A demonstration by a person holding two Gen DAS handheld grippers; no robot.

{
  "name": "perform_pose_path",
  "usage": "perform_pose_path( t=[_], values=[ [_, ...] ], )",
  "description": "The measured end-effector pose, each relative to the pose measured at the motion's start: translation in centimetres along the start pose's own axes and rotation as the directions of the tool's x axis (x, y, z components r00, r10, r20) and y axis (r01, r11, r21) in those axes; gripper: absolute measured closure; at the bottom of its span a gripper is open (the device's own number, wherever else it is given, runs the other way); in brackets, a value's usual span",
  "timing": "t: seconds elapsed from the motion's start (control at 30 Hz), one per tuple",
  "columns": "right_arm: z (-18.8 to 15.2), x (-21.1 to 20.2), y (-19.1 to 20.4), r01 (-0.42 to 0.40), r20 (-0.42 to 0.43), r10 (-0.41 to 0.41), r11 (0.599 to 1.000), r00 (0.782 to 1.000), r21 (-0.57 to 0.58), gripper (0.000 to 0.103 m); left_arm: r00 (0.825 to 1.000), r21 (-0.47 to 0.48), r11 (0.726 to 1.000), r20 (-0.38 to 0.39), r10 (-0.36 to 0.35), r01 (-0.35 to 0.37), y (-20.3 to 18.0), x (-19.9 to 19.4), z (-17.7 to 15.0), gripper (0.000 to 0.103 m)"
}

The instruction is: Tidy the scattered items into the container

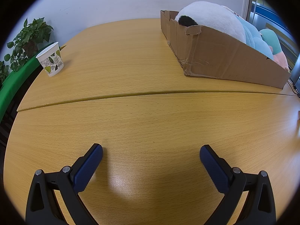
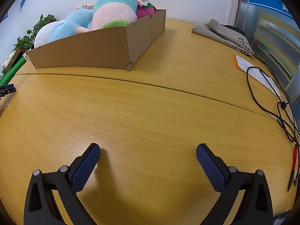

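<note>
A brown cardboard box [image 1: 225, 60] stands on the wooden table at the far right in the left wrist view, and at the far left in the right wrist view [image 2: 97, 46]. Plush toys fill it: a white one [image 1: 210, 16], a light blue one [image 2: 73, 25], a teal and pink one [image 2: 114, 9] and a magenta one [image 2: 145, 11]. My left gripper [image 1: 151, 150] is open and empty over bare table. My right gripper [image 2: 148, 149] is open and empty over bare table, well short of the box.
A leaf-patterned paper cup [image 1: 50, 60] stands at the far left by a potted plant [image 1: 28, 39]. A beige bag [image 2: 223, 33], papers [image 2: 251, 67], a black cable [image 2: 271, 101] and pens [image 2: 293, 166] lie at the right. A seam [image 1: 150, 93] crosses the table.
</note>
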State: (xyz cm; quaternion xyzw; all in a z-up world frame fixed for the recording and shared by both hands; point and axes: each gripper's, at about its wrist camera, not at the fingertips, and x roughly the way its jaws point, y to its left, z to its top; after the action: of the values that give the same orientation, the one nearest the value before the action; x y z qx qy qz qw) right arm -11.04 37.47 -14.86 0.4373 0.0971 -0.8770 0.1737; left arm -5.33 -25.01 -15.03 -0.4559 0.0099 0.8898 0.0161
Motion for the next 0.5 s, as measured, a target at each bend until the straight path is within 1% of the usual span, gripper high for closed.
perform_pose_path(
  t=[0.5],
  values=[
    [-0.02,-0.03,-0.04,-0.001,0.0,0.001,1.0,1.0,-0.001,0.0,1.0,0.002,1.0,-0.004,0.0,0.0,0.13,-0.12,0.6,0.0]
  ],
)
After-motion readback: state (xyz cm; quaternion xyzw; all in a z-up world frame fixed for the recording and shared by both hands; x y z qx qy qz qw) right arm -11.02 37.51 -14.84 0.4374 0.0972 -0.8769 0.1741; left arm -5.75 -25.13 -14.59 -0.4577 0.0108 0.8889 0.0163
